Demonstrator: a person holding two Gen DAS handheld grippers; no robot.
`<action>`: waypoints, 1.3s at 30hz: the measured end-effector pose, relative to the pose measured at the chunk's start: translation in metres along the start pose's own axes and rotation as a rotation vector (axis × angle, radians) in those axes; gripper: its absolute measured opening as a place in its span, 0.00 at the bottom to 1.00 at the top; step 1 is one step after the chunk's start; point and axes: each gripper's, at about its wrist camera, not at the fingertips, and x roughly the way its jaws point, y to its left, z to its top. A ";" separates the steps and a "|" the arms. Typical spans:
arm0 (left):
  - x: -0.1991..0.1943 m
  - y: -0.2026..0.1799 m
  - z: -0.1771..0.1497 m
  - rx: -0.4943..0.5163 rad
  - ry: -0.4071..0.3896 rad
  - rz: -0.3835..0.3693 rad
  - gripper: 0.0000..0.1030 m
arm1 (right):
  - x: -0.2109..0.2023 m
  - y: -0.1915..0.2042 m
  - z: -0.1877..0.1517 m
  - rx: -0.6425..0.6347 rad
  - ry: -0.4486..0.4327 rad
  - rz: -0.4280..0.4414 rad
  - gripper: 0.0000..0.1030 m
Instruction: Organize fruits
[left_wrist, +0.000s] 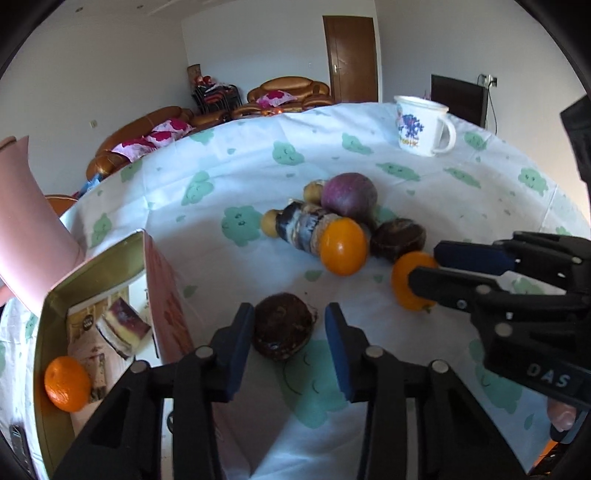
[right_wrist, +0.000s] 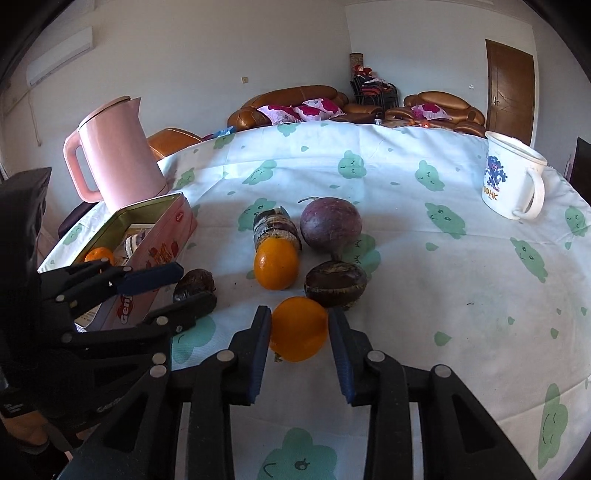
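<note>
My left gripper (left_wrist: 289, 325) is open around a dark brown round fruit (left_wrist: 283, 325) on the table; that fruit also shows in the right wrist view (right_wrist: 194, 285). My right gripper (right_wrist: 299, 332) is open around an orange (right_wrist: 298, 329), its pads close to the orange's sides; the orange also shows in the left wrist view (left_wrist: 404, 286). An open pink tin box (left_wrist: 92, 280) at the left holds one orange (left_wrist: 67, 383). Beyond lie another orange (right_wrist: 276, 263), a second brown fruit (right_wrist: 335, 283), a purple round fruit (right_wrist: 330, 223) and a dark striped piece (right_wrist: 275, 227).
A pink kettle (right_wrist: 118, 155) stands behind the tin box. A white printed mug (right_wrist: 511, 177) stands at the far right of the table. Small yellow-brown tubers (left_wrist: 270, 223) lie beside the striped piece. The cloth (right_wrist: 443, 280) has green cloud prints.
</note>
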 end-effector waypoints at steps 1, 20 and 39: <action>0.002 0.000 0.001 0.002 0.005 0.010 0.40 | 0.000 0.001 0.000 -0.002 0.001 -0.001 0.33; 0.000 0.007 0.003 -0.038 -0.017 0.009 0.36 | 0.007 -0.008 0.000 0.034 0.036 0.060 0.39; -0.020 0.009 0.000 -0.124 -0.115 -0.114 0.35 | 0.002 -0.007 0.001 0.029 0.009 0.050 0.35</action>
